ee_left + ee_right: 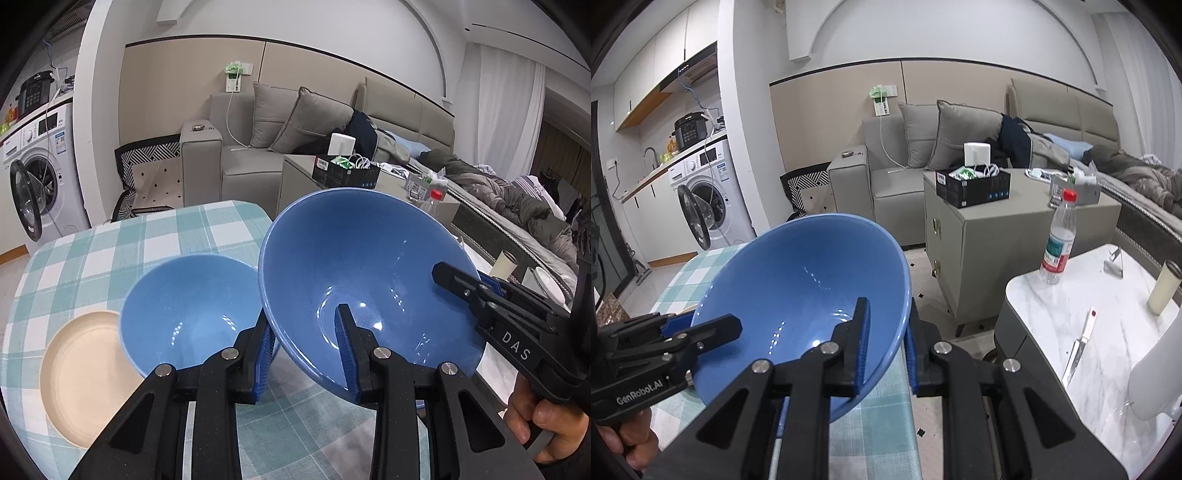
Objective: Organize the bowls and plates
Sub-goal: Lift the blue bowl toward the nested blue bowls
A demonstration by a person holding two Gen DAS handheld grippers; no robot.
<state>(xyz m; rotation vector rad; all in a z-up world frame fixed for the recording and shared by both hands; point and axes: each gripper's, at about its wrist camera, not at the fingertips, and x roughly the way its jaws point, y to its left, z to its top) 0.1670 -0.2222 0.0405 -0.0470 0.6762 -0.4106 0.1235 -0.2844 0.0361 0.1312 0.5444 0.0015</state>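
Observation:
A large blue bowl (369, 258) hangs tilted above the checked table (110, 243), held from two sides. My left gripper (306, 343) is shut on its near rim, one finger inside and one outside. My right gripper (448, 275) clamps the rim on the right, a hand behind it. In the right wrist view the same bowl (798, 288) fills the middle, with my right gripper (886, 332) shut on its rim and my left gripper (727, 328) biting the rim from the left. A smaller blue bowl (192, 314) rests on a beige plate (85, 373) on the table.
To the right stands a white marble table (1052, 314) with a water bottle (1058, 240), a knife (1078, 347) and a pale cup (1163, 288). Behind are a grey cabinet (997, 236), a sofa (897, 177) and a washing machine (709, 192) with its door open.

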